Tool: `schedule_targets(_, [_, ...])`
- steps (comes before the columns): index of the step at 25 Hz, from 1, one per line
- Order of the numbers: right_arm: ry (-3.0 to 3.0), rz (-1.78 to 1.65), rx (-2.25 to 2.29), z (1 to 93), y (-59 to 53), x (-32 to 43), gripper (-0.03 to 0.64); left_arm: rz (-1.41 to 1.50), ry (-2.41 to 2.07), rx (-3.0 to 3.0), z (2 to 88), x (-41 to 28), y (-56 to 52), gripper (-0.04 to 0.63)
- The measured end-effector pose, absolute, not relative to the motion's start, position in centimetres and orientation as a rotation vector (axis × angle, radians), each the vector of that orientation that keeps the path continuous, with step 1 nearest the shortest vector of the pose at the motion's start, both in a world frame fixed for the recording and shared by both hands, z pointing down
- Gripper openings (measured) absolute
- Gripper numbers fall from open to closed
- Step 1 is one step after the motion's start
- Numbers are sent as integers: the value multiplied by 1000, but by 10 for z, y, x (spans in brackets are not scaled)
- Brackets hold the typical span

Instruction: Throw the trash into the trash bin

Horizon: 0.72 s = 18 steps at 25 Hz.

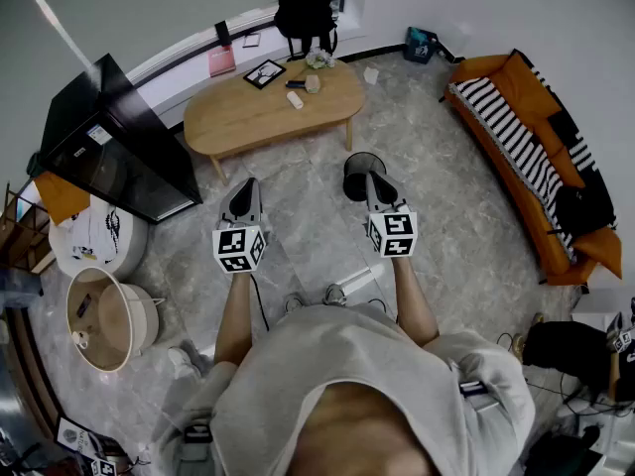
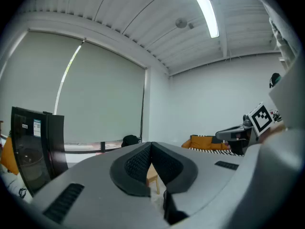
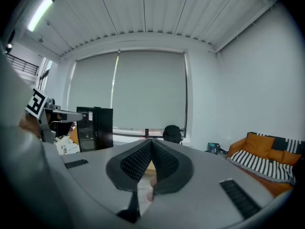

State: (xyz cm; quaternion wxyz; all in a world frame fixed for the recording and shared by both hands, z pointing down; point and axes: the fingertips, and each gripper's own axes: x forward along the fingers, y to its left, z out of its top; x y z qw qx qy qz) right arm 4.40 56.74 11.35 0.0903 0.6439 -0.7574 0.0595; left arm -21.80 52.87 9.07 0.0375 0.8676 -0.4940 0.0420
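A dark round trash bin (image 1: 353, 175) stands on the grey stone floor, just beyond the person's feet. My right gripper (image 1: 374, 178) hovers over its near side, hiding part of it. Its jaws (image 3: 151, 141) are shut, with nothing between them. My left gripper (image 1: 245, 188) is level with it to the left, over bare floor. Its jaws (image 2: 151, 144) are shut too and hold nothing. Small pale scraps (image 1: 295, 99) lie on the oval wooden coffee table (image 1: 238, 117) farther ahead, next to a framed picture (image 1: 265, 73).
An orange sofa (image 1: 536, 147) with a striped throw lines the right wall. On the left stand a black cabinet (image 1: 114, 142) and round tubs (image 1: 104, 315). A black backpack (image 1: 305, 13) sits behind the table and a white scrap (image 1: 371, 74) lies on the floor beyond it.
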Motion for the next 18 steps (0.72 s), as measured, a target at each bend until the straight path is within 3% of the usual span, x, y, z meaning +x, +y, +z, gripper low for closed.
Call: schedule_targets(18, [-2279, 152, 1904, 114, 553, 55, 29, 130, -1525, 2650, 93, -202, 520, 18])
